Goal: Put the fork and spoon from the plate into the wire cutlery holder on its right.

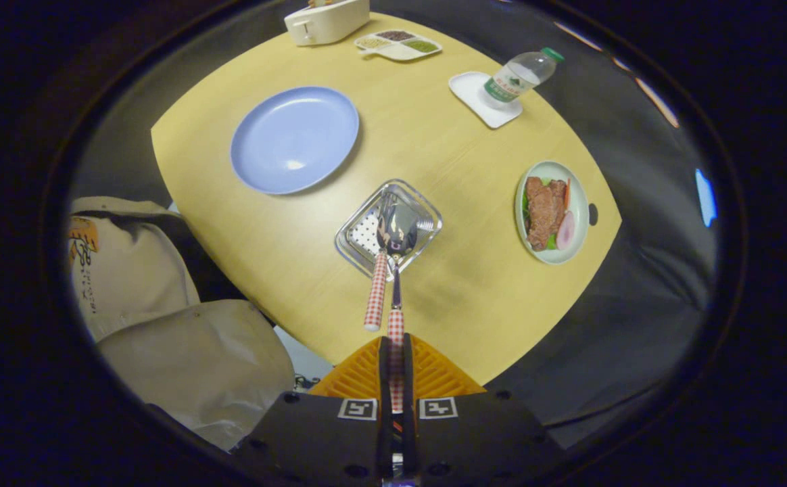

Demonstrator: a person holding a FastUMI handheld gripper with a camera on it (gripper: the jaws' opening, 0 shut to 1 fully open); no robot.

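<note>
Checked red-and-white handle of the spoon (395, 270) is pinched between my gripper (395, 358) fingers, its bowl down in the wire cutlery holder (427, 215) beside the fork (376, 287) already standing there; blue plate (294, 139) lies bare beyond on the wooden table (474, 284)

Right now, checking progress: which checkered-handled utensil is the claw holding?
The spoon, its handle pinched between the claw's fingers, bowl over the wire holder; the other handle leans free beside it.
</note>
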